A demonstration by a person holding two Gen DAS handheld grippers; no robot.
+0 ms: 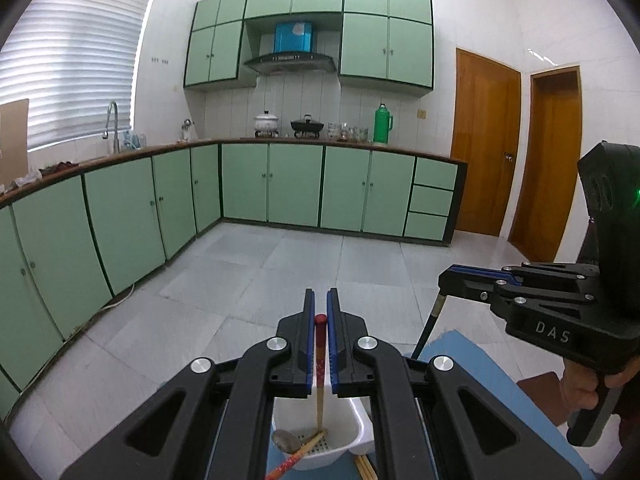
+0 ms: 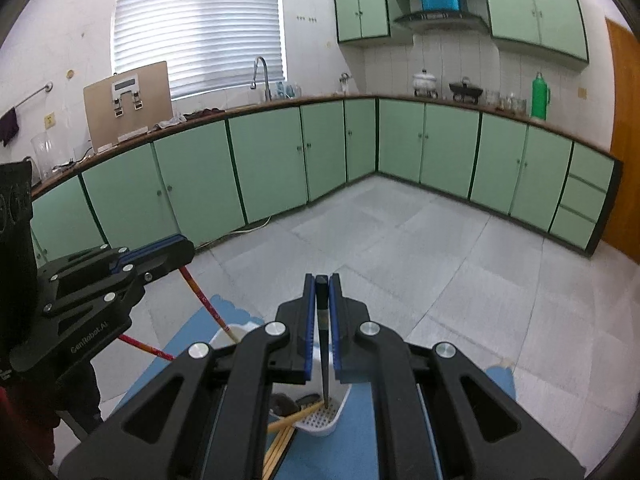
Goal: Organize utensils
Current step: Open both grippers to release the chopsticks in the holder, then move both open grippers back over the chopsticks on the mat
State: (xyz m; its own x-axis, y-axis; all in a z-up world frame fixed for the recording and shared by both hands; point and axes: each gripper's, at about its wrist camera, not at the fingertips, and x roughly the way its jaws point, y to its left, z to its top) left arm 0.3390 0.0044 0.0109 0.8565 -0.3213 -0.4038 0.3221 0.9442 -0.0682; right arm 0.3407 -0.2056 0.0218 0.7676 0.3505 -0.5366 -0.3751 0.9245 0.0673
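In the left wrist view, a kitchen with pale green cabinets point(image 1: 248, 184) runs along two walls above a grey tiled floor point(image 1: 280, 280), with a window blind at left and wooden doors at right. Below lies a blue mat point(image 1: 480, 364) carrying a white perforated basket point(image 1: 348, 440); inside it rest a metal spoon point(image 1: 286, 440) and a slanting chopstick. The left claw point(image 1: 320, 312) is clamped on a red-tipped chopstick point(image 1: 320, 360), upright, its lower end down in the basket. More chopsticks lie on the mat just beside the basket. The right claw point(image 1: 444, 280) shows at right, held by a hand point(image 1: 588, 392). In the right wrist view, the same cabinets, tap and green thermos line the tabletop point(image 2: 280, 102). The right claw point(image 2: 321, 292) is clamped on a dark chopstick point(image 2: 324, 352), its tip reaching the basket point(image 2: 320, 426) floor. The left claw point(image 2: 188, 250) grips its red-tipped chopstick point(image 2: 208, 304) at left.
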